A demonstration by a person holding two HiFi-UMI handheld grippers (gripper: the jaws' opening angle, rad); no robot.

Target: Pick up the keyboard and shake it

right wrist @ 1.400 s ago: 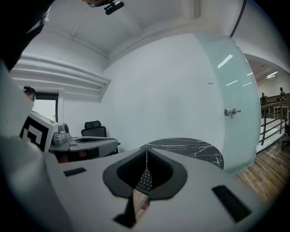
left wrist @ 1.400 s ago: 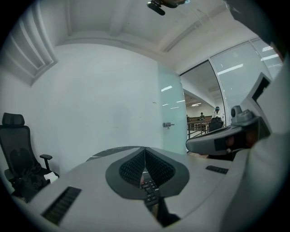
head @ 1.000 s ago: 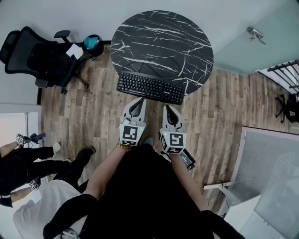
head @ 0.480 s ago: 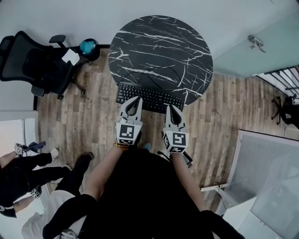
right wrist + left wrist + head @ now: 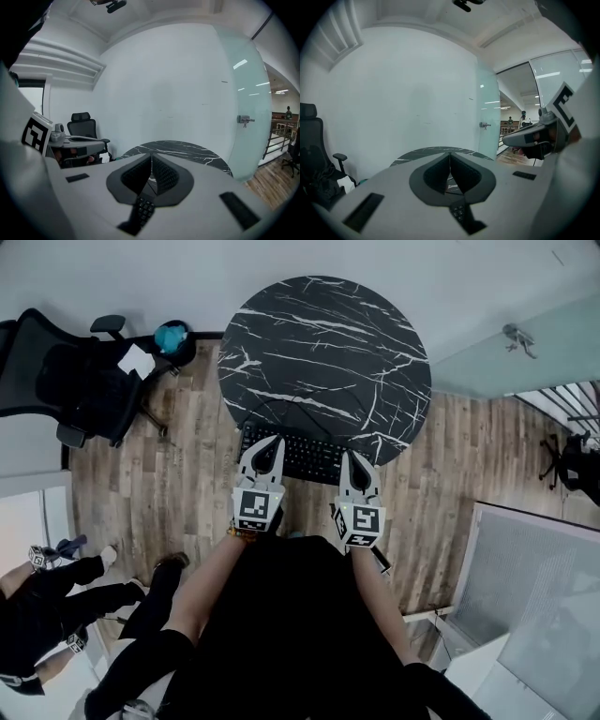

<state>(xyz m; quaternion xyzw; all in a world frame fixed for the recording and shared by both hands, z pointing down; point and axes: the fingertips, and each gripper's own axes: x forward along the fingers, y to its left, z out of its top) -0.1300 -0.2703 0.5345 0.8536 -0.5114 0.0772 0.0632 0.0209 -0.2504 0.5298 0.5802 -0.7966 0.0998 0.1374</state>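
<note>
Black full-size keyboard (image 5: 309, 457) lies just below frame centre, across the near rim of the round black white-veined marble table (image 5: 328, 343), its near long edge past that rim. Left gripper (image 5: 265, 441) and right gripper (image 5: 353, 457) sit over the keyboard's near edge, well apart; each has its jaws pressed together at the tips with nothing pinched, keys visible below through the gap. Table top beyond the keyboard is bare; wood plank floor (image 5: 192, 474) is open on both sides, with a black office chair (image 5: 80, 381) and a teal round object (image 5: 172, 335) upper left, contents not discernible.
</note>
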